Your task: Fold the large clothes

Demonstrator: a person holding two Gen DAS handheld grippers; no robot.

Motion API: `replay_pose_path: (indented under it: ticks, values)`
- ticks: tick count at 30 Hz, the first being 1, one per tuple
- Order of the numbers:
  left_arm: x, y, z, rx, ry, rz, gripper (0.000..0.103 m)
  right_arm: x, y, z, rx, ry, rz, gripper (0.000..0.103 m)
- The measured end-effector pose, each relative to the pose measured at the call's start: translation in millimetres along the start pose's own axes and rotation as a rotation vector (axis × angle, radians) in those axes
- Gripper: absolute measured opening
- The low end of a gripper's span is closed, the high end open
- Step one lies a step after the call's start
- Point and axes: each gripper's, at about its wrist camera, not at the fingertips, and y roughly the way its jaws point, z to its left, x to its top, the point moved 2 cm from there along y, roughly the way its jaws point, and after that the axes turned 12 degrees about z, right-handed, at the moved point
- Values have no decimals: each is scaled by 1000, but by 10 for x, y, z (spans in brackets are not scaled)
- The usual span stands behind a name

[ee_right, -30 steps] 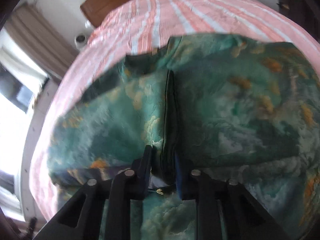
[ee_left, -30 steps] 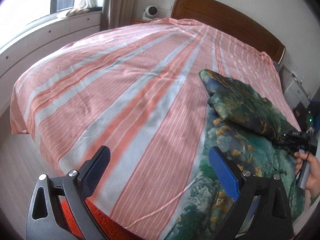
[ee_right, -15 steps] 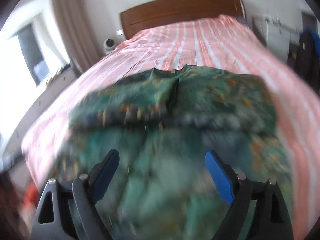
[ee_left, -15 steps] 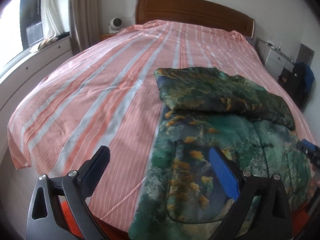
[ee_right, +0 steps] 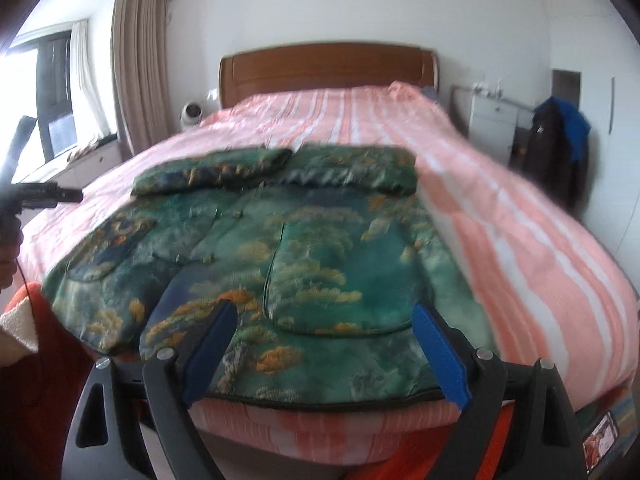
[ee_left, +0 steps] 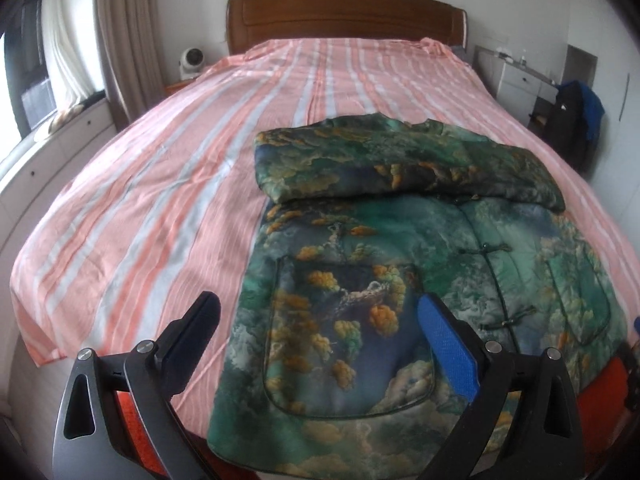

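**Green jacket lay half folded at the foot of the bed**

Green and patterned with orange and blue, the jacket (ee_left: 420, 280) lay flat on the near end of the bed (ee_left: 200, 160), toward its right side, its hem at the foot edge. Its upper part was folded down into a thick band across the body, with the front pockets and knot buttons facing up. A pink and grey striped sheet (ee_right: 520, 220) covered the bed up to the wooden headboard (ee_left: 344, 16).

At the left, the left hand-held gripper (ee_left: 320, 340) hovered above the jacket's near left corner with its jaws spread wide and nothing between them; one finger (ee_left: 192, 336) showed over the sheet, the other over the fabric. At the right, the right hand-held gripper (ee_right: 324, 352) hung over the hem on the jacket's right half, jaws wide apart and empty, clear of the cloth.

Curtains (ee_right: 136, 60) hung at the far left, and a white cabinet (ee_right: 492, 124) stood beside the bed at the right.
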Motion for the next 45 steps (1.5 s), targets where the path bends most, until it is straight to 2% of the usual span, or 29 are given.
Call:
replay_pose_path:
  ticks: [4,7,9,11,13,14,16,18,21,23,26,28,31,36,39,45]
  values:
    - [14,-48,53,23,8,-8,100,93,-43,25,16,-6,-34,88]
    - [35,-55,228,43,-17,-12,100,121,-73,-40,23,9,-40,88]
    - [55,-53,449,64,-40,-25,100,161,-80,-160,38,46,-33,88]
    - [78,-9,724,61,-93,-4,100,236,-94,-355,45,85,-19,88]
    - [76,128,1043,-43,-166,82,100,324,-72,-606,43,125,14,88]
    - [40,238,1204,-127,-212,140,100,364,-55,-762,40,156,32,88]
    - [-59,400,1309,-215,-240,205,100,417,30,-1076,50,222,90,89]
    - [-183,546,1243,-241,-208,257,100,418,171,-1336,87,283,171,89]
    - [-359,691,972,-232,-116,302,99,355,400,-1622,154,369,295,89]
    - [-445,762,808,-232,-69,322,99,314,471,-1683,194,401,332,89]
    - [-492,830,698,-232,-48,344,99,297,557,-1671,252,384,380,89]
    - [-500,833,665,-216,-43,341,99,282,616,-1628,228,346,415,89]
    - [-501,785,642,-211,-40,323,99,286,590,-1581,168,335,385,89]
    - [-498,833,615,-201,-41,343,99,250,540,-1461,141,367,293,89]
    - [-499,864,573,-202,-38,348,99,201,571,-1420,153,390,283,89]
    - [-603,915,450,-212,-26,370,99,130,635,-1496,140,403,316,89]
